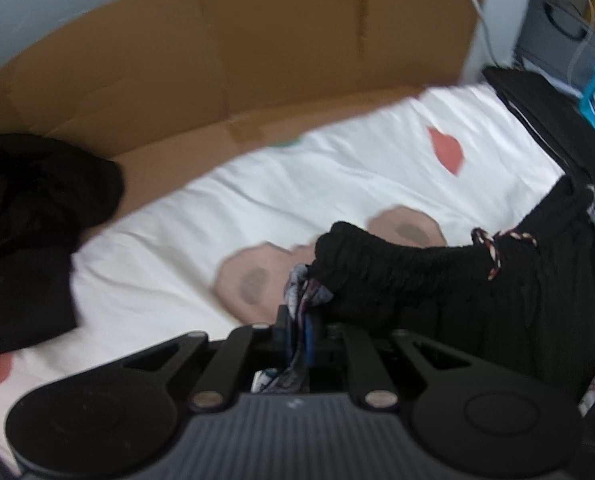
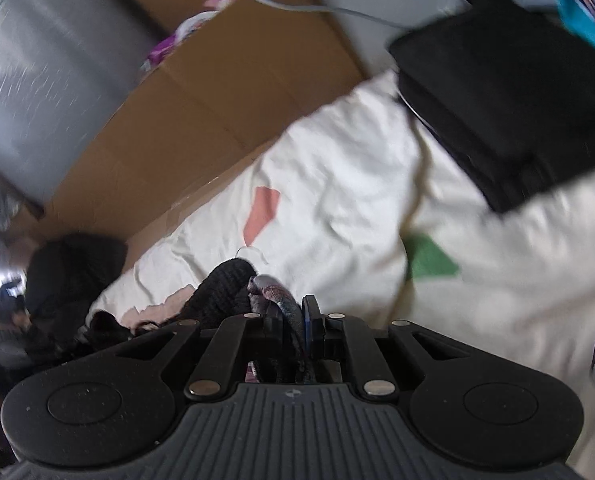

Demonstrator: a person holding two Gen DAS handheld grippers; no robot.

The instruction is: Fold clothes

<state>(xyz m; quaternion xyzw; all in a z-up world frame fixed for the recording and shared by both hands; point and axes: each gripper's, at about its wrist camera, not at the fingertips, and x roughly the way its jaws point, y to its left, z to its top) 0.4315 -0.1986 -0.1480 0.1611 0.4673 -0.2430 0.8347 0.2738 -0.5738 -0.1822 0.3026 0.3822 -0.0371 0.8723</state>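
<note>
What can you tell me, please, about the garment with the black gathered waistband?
The garment is soft, with a black ribbed elastic waistband, a multicoloured braided drawstring and purple-grey patterned fabric below. It hangs bunched above the white printed sheet, pinched at one end by the left claw and at another by the right claw.

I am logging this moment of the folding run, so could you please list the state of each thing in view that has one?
Left tool: shut on the patterned garment.
Right tool: shut on the same garment.
Patterned garment: lifted by its black elastic waistband, bunched, unfolded.
Drawstring: hanging loose at the waistband.
Black clothes: crumpled heap by the cardboard.
Black folded item: lying flat at the bed's far end.
Bedsheet: spread, wrinkled.
Cardboard: flattened, standing beside the bed.
</note>
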